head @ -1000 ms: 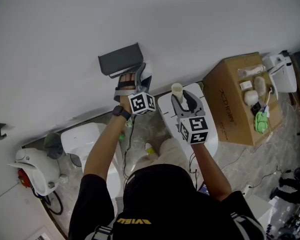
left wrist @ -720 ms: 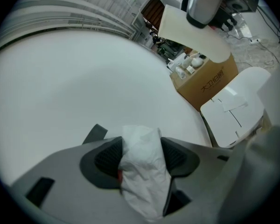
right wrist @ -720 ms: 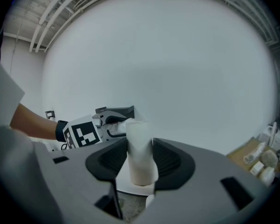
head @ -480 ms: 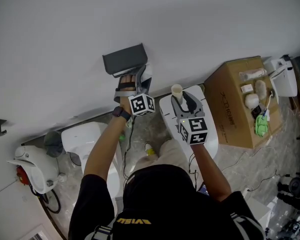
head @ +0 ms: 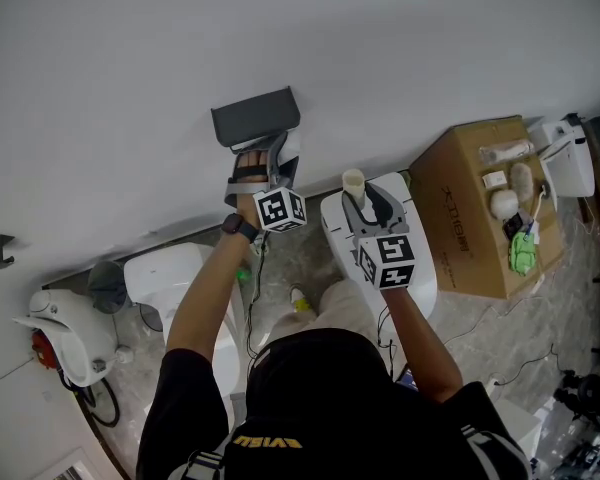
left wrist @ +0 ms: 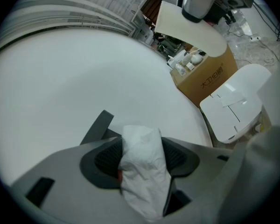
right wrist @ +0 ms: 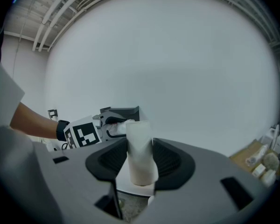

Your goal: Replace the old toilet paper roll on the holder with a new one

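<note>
The left gripper (head: 273,163) is found raised to the wall (head: 280,28), its tips directly beneath the dark grey holder (head: 257,116), which is fixed to that wall. In the left gripper view its jaws are seen clamped on a soft, crumpled white paper (left wrist: 140,171), which is squeezed between both pads and bulges out above and below them. It is likely a squashed roll, but from these views this cannot be confirmed. The paper is held just under the holder's flat cover. Whether it touches the holder cannot be determined.

The right gripper (head: 365,200) is held lower and to the right, apart from the holder. Its jaws are closed on a pale cardboard tube (right wrist: 140,155), which is gripped about its middle and stands upright. The tube's open top is seen above the pads and its lower end below them. No paper is observed on the tube.

A white toilet lid (head: 425,258) is noted below the right gripper. A brown cardboard box (head: 470,208) with small items on top is placed beside it, against the wall. A wrist band is worn on the arm behind the left gripper.
</note>
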Demonstrator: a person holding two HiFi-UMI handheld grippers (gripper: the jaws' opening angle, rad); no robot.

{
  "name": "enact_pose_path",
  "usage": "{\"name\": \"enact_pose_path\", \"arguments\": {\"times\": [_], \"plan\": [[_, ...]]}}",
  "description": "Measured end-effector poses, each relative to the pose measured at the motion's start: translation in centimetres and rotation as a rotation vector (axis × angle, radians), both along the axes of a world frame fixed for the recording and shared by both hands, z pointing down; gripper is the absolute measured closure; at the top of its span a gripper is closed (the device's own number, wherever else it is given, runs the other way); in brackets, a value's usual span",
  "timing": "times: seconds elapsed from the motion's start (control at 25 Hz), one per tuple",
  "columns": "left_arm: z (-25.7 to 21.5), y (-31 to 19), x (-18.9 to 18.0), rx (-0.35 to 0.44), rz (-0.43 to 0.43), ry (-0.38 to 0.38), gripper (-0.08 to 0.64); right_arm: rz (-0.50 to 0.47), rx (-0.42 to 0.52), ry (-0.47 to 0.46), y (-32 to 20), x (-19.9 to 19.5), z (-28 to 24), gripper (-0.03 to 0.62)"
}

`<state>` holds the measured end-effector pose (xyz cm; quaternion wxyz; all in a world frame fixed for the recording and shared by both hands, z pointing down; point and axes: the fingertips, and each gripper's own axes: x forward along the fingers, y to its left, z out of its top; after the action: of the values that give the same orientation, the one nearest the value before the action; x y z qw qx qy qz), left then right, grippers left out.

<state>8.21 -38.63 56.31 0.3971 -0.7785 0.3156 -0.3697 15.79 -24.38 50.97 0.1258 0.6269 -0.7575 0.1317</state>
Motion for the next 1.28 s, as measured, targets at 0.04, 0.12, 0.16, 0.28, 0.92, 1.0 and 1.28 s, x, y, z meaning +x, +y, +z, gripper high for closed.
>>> {"name": "enact_pose_path", "arguments": {"times": [0.04,0.12,0.16,0.28,0.92,1.0,1.28], "plan": [[0.0,0.0,-0.2,0.001,-0.002,-0.002,0.298,-0.002,0.001,0.001,0.0,-0.1,-0.1,0.419],[0.0,0.1,-0.6,0.003,-0.006,-0.004,0.297,-0.006,0.003,0.001,0.1,-0.4,-0.1,0.419],[0.0,0.0,-0.8,0.003,-0.008,-0.004,0.298,-0.008,0.005,0.001,0.1,-0.6,-0.2,0.419],[0.1,0.0,-1.4,0.01,-0.008,-0.019,0.297,-0.017,0.006,0.002,0.0,-1.1,-0.2,0.419],[-0.5,0.1,-2.9,0.001,-0.022,-0.019,0.294,-0.043,0.021,0.011,0.1,-2.0,-0.9,0.42],[-0.4,0.6,-3.4,0.015,-0.016,-0.024,0.29,-0.042,0.026,0.014,0.0,-2.1,-1.2,0.419],[-1.6,2.1,-4.7,0.023,-0.017,0.019,0.278,-0.045,0.047,0.017,-0.2,-3.1,-2.2,0.42]]}}
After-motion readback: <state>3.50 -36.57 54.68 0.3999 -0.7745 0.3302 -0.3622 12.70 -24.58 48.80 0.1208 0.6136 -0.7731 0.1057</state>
